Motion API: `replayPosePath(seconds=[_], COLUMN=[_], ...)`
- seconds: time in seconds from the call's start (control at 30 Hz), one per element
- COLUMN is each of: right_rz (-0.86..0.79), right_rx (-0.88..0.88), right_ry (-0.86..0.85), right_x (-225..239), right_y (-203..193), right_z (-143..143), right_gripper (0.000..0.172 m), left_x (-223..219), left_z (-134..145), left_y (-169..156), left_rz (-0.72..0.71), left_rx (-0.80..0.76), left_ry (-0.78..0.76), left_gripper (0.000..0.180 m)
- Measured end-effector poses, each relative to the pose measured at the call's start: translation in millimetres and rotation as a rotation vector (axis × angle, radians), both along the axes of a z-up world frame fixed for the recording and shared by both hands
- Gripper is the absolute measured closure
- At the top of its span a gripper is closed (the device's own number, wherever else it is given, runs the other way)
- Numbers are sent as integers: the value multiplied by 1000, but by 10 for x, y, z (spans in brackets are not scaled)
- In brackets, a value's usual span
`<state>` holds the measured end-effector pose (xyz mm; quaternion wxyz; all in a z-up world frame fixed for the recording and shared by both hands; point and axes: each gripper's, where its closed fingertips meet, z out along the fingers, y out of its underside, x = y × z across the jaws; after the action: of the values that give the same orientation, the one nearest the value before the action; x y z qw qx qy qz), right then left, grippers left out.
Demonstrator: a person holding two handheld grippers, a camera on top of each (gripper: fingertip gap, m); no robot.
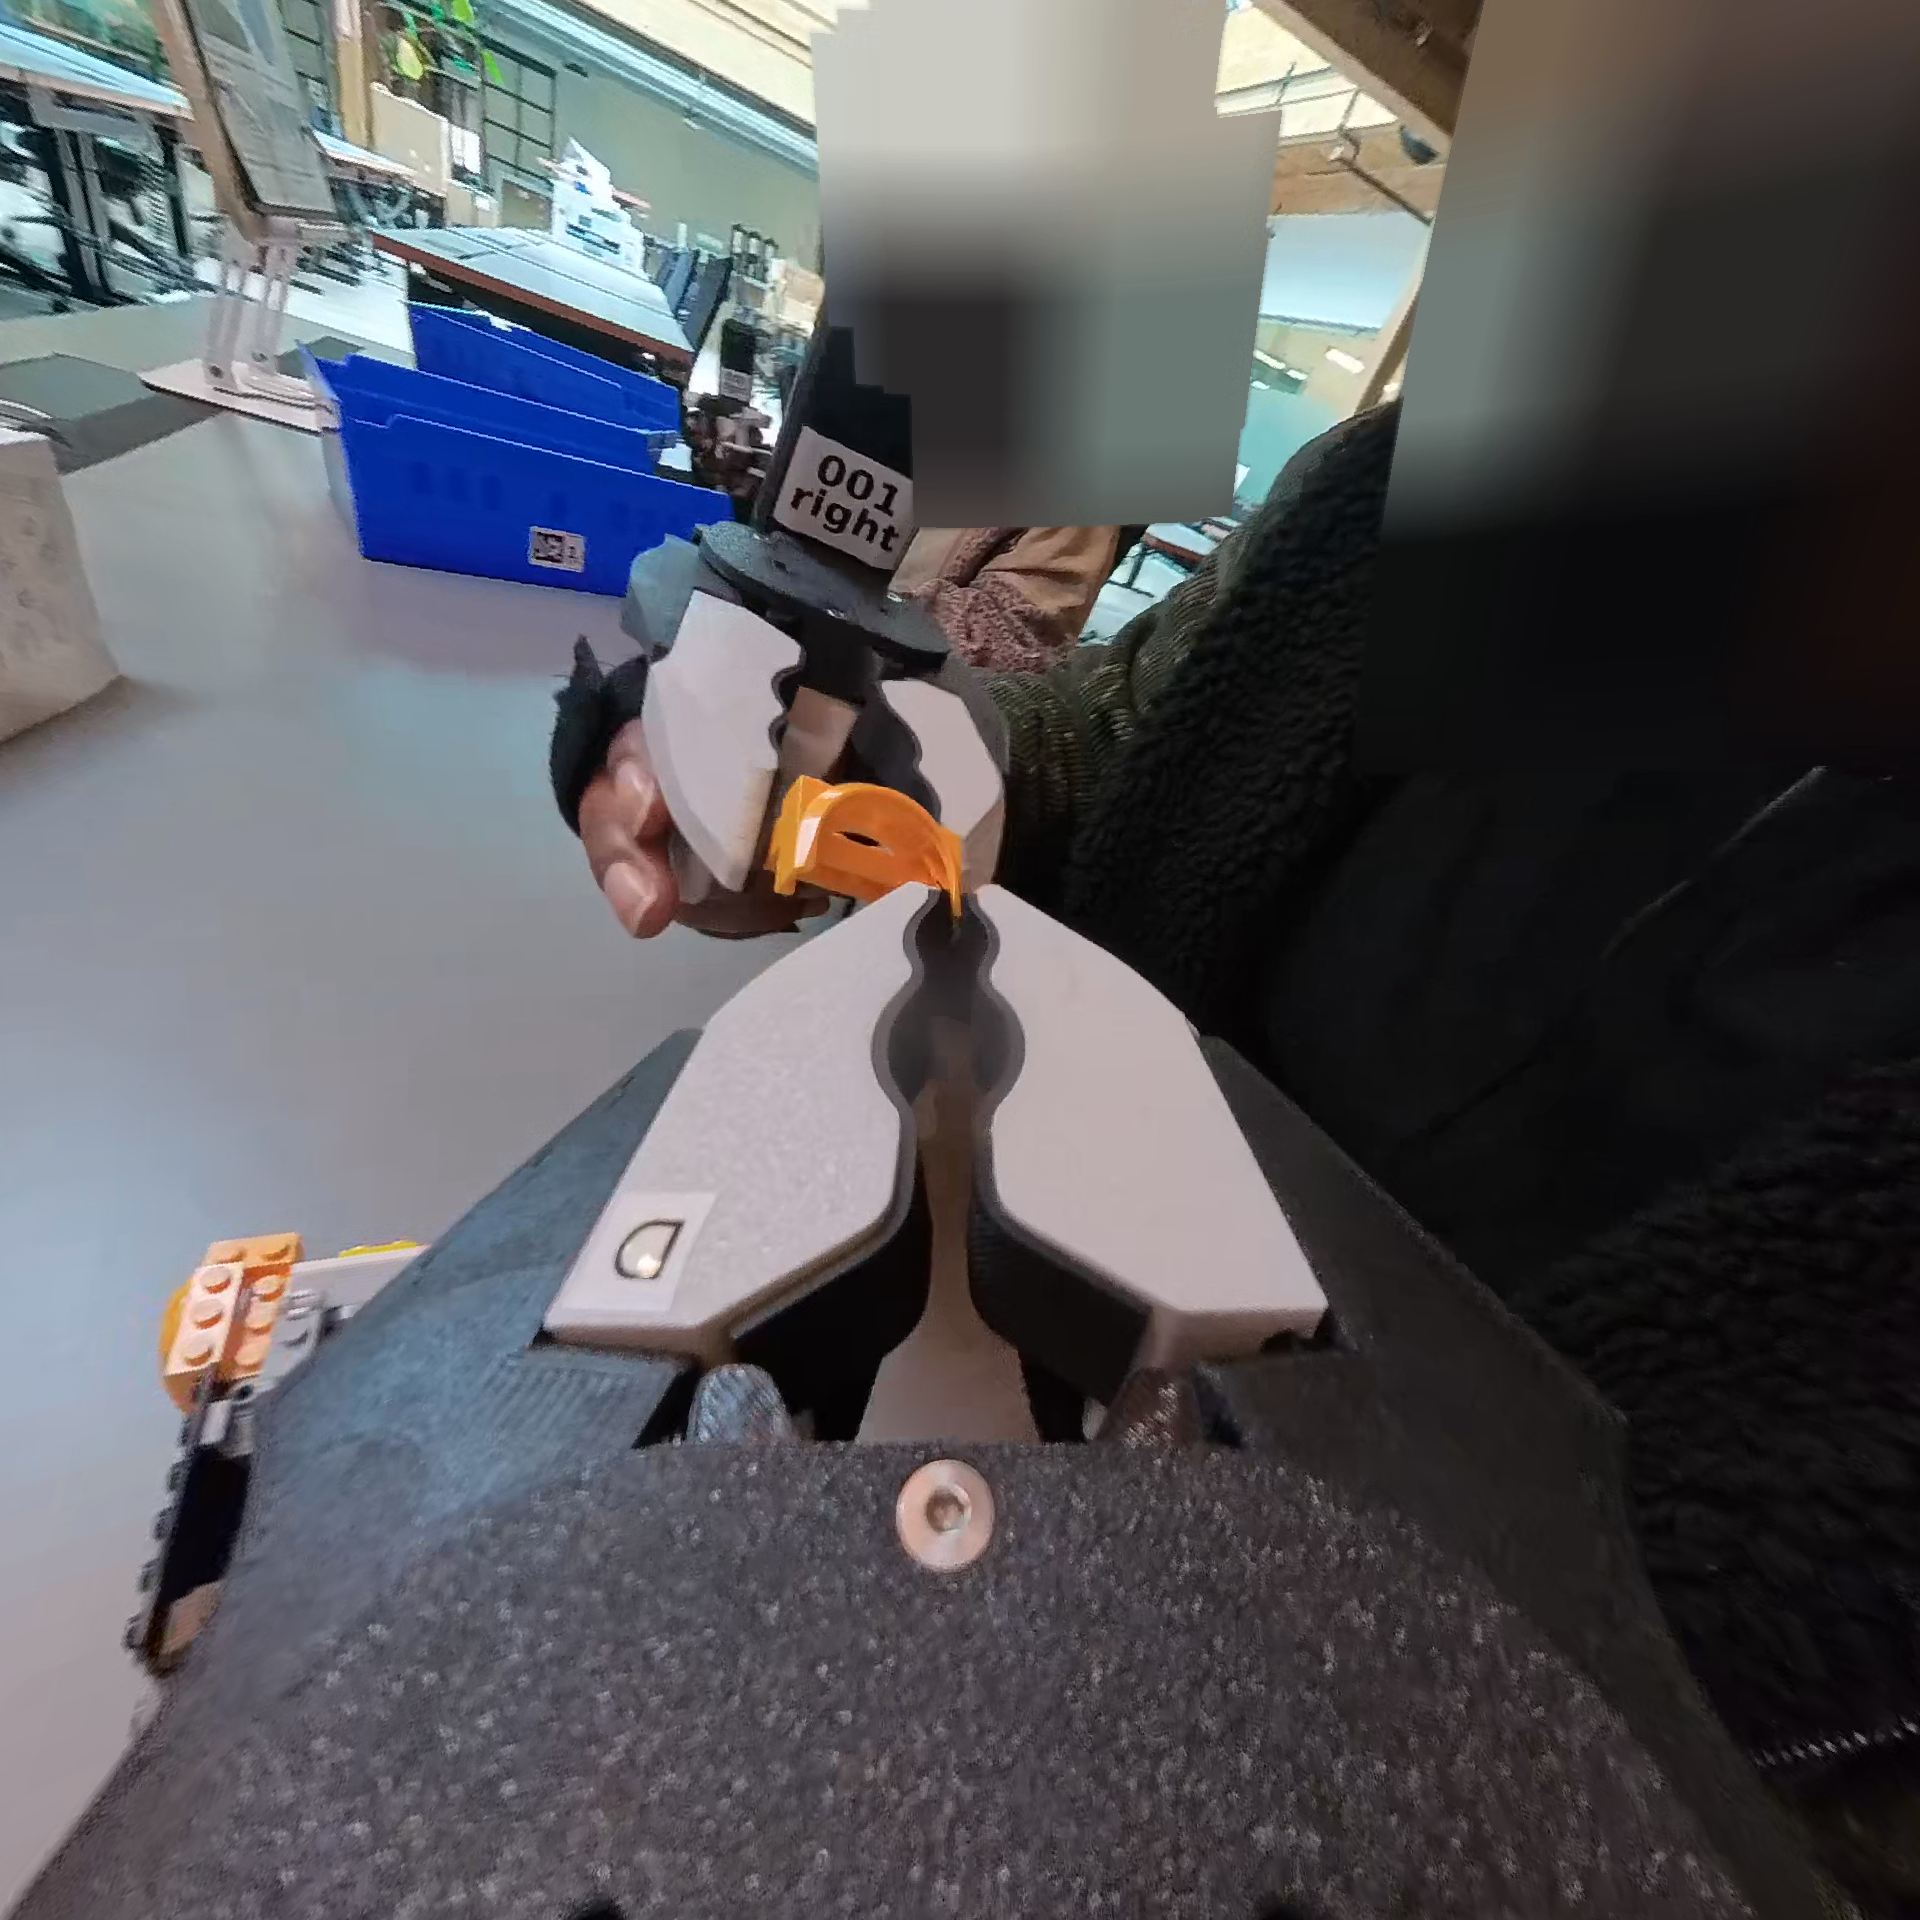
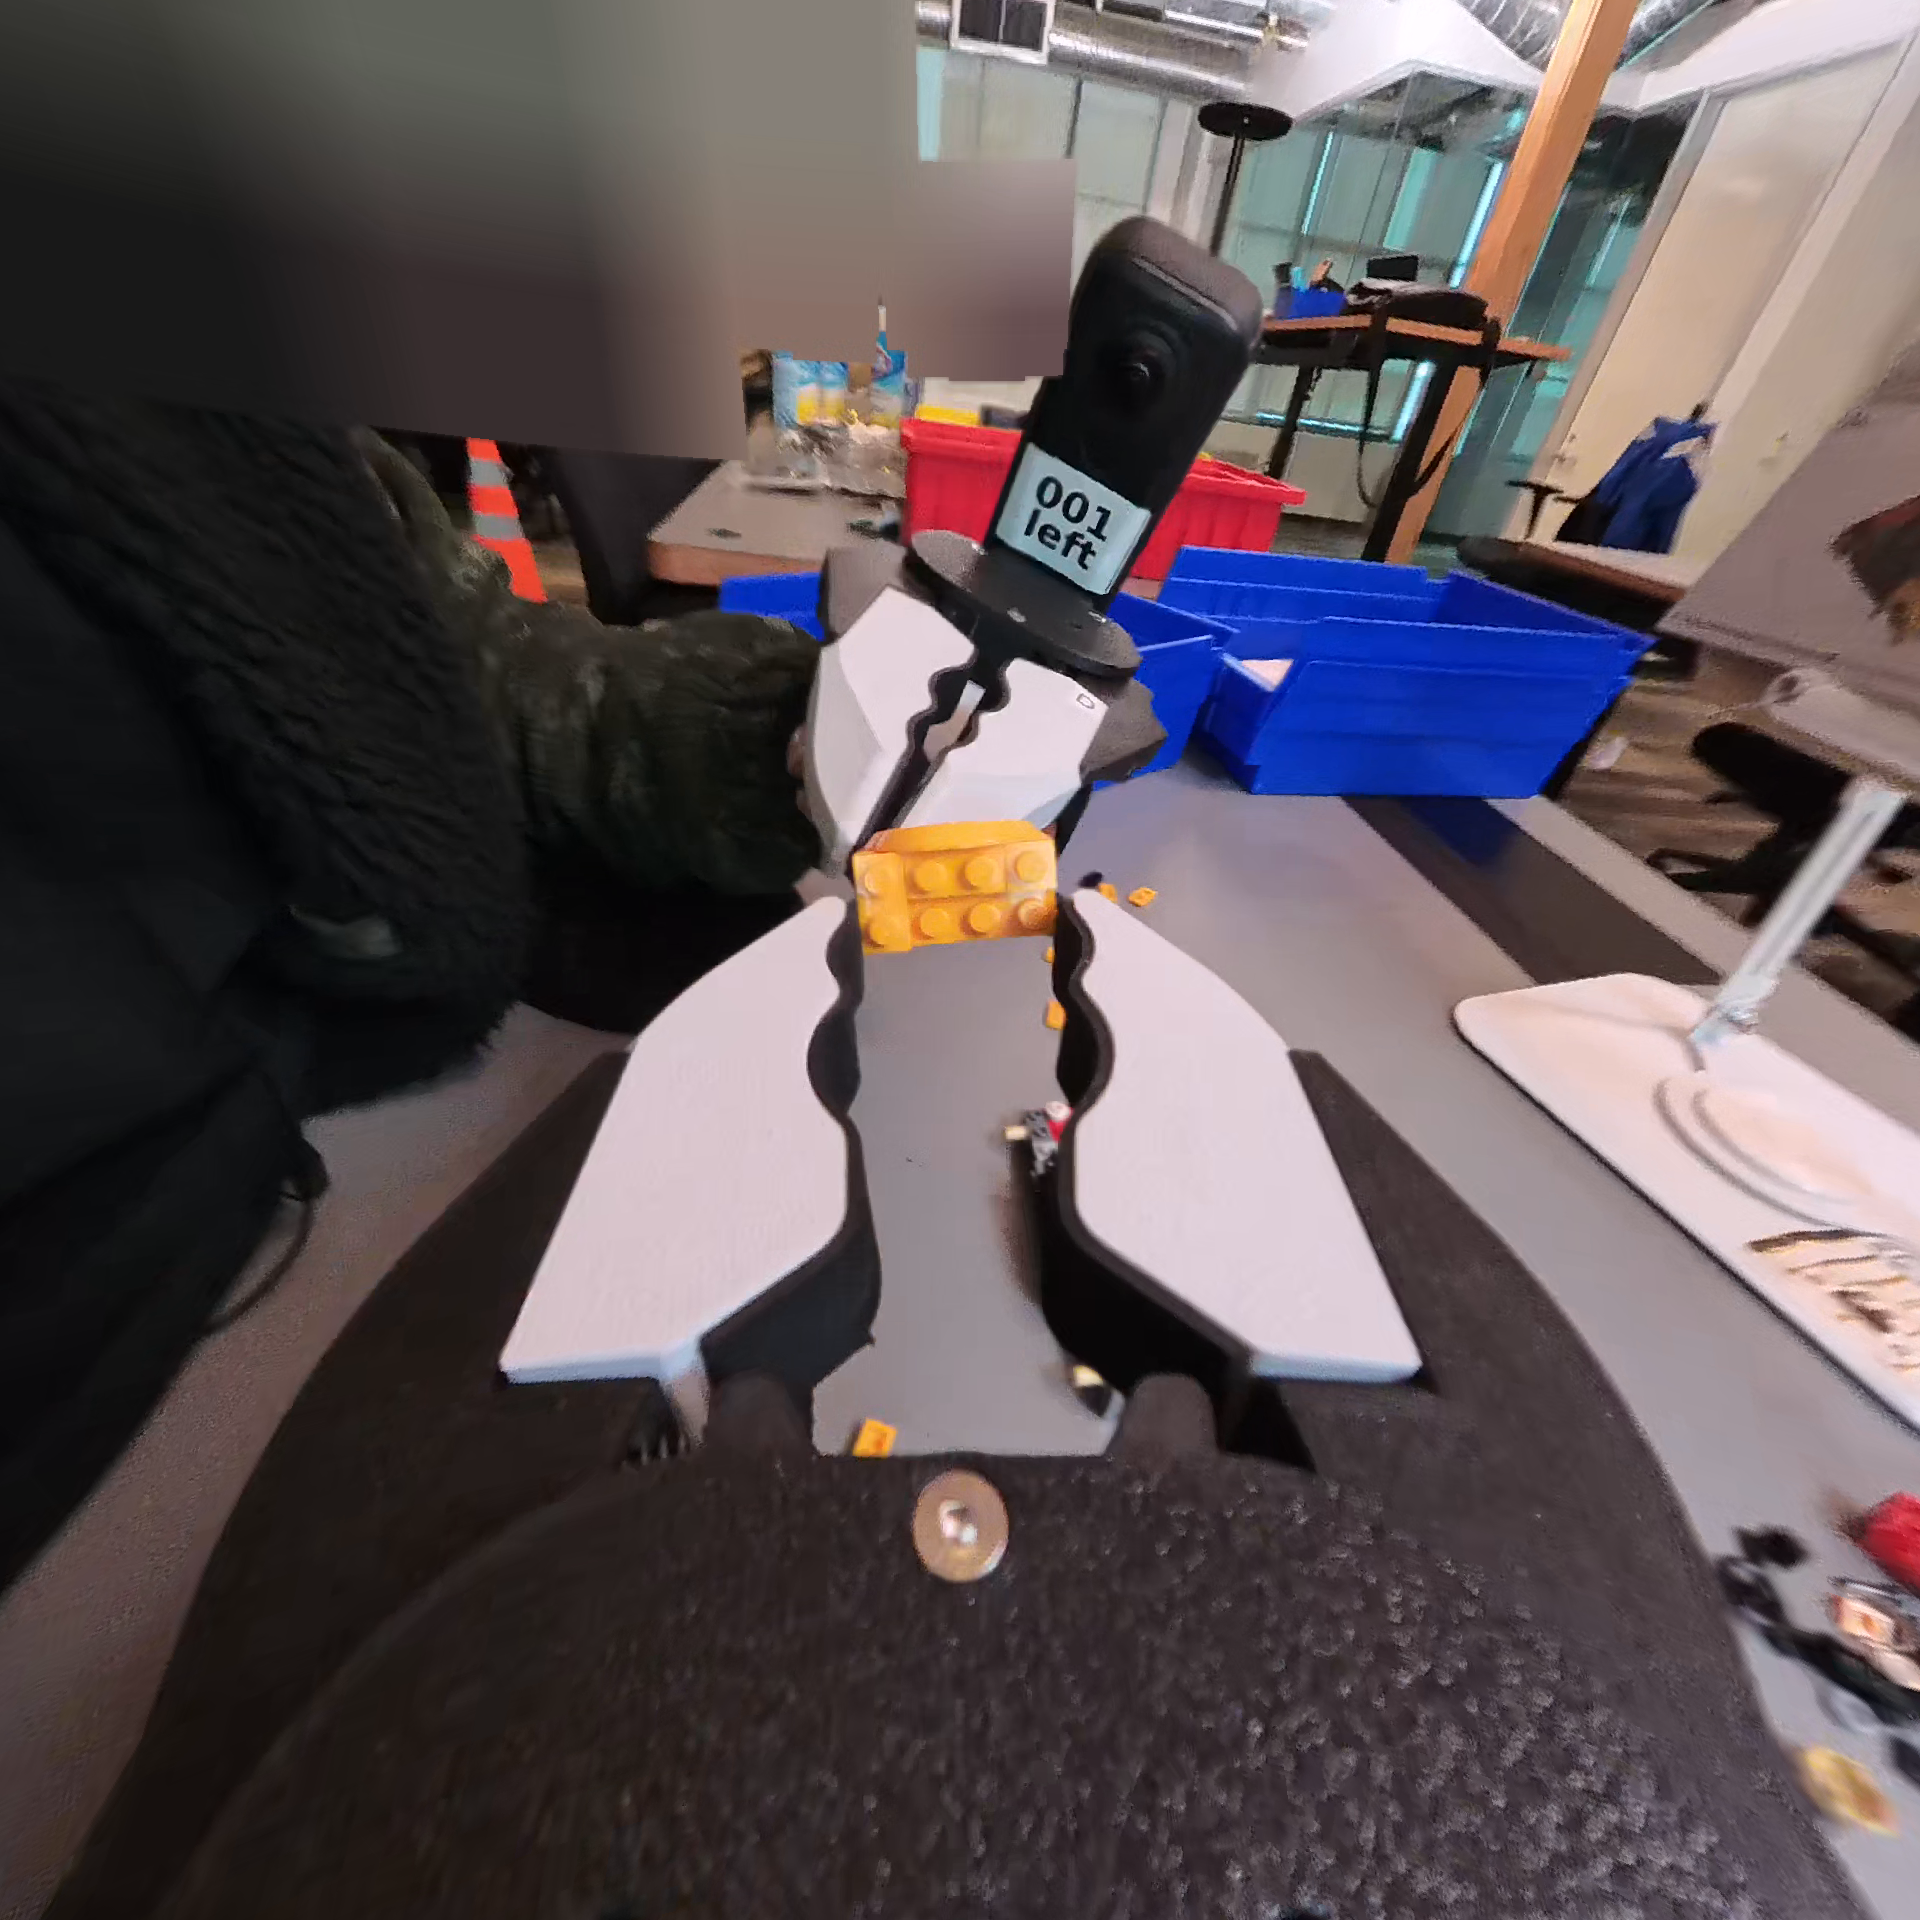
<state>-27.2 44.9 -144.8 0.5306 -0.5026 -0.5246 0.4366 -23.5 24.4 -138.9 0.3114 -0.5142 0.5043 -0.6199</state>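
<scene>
At 10 o'clock in the left wrist view the blue bins (image 1: 499,488) are sitting nested on the grey table (image 1: 260,935); what is lying inside them cannot be told. In the right wrist view more blue bins (image 2: 1403,686) are standing at 1 o'clock, with a red bin (image 2: 956,478) behind them, its contents hidden too. You are holding the right gripper (image 2: 956,914) clamped on an orange brick piece (image 2: 951,899), both pads pressing its ends, at 12 o'clock above the table. Your left gripper (image 1: 951,899) is clenched, its tips pinching the thin edge of the same orange piece (image 1: 868,836). Small orange bits (image 2: 1127,894) are lying scattered on the table at 1 o'clock, and a brick assembly (image 1: 234,1309) is showing at 8 o'clock beside the left gripper. A white stand base (image 2: 1662,1101) is resting at 3 o'clock. Around you, desks, glass walls and a wooden post (image 2: 1527,208) are filling an open workshop.
</scene>
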Motion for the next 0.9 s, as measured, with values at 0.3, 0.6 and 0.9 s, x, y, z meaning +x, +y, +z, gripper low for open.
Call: replayPosePath(seconds=[0.3, 0.6, 0.9], right_rz=[-38, -105, -103], right_rx=[-169, -146, -125], right_ry=[-127, -128, -128], right_x=[-6, 53, 41], right_y=[68, 173, 131], right_z=[-110, -95, -70], right_gripper=[137, 136, 155], left_x=[28, 20, 16], left_z=[-90, -88, -110], left_y=[119, 219, 289], left_rz=[121, 177, 221], left_rx=[138, 107, 122], left_ry=[71, 93, 108], left_gripper=[172, 178, 177])
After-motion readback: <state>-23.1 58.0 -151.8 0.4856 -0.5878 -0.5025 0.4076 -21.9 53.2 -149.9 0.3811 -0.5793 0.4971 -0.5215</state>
